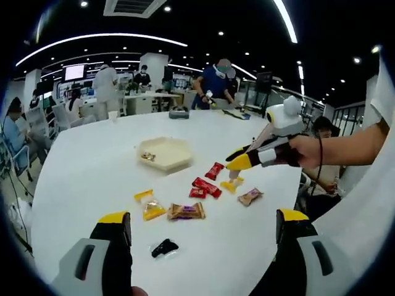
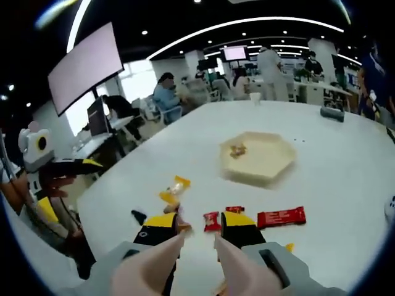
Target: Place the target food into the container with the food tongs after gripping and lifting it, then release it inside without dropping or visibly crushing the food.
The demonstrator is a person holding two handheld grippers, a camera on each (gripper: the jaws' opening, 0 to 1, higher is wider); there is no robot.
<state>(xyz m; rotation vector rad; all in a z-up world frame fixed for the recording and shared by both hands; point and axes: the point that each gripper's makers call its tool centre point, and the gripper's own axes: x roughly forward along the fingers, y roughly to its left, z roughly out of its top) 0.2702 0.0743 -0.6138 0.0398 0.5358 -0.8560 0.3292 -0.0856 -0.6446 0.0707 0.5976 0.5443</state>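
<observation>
On the white desk (image 1: 92,166), toward its middle, sits one shallow six-sided cream tray (image 1: 165,152) with a small bit of food lying inside near one wall. Nearer the person's edge lie the wrapped snacks, loose and apart from the tray: three red packets (image 1: 207,184), three yellow ones counting the clear yellow-topped bag (image 1: 150,206), one brown bar (image 1: 186,211), one tan wrapper (image 1: 250,196), and a single black piece (image 1: 164,248) closest to the edge. The left gripper (image 1: 203,237) hangs above that near edge with its claw released, jaws wide apart and nothing between them. The right gripper (image 1: 236,158), held in a hand (image 1: 299,150), reaches in from the side over the red and yellow packets; in its own view pale tongs (image 2: 199,256) stick out between the yellow-tipped jaws, the tong tips parted over a small red packet (image 2: 212,221), and the claw looks clenched on the tongs. Several people stand at tables beyond the far edge.
</observation>
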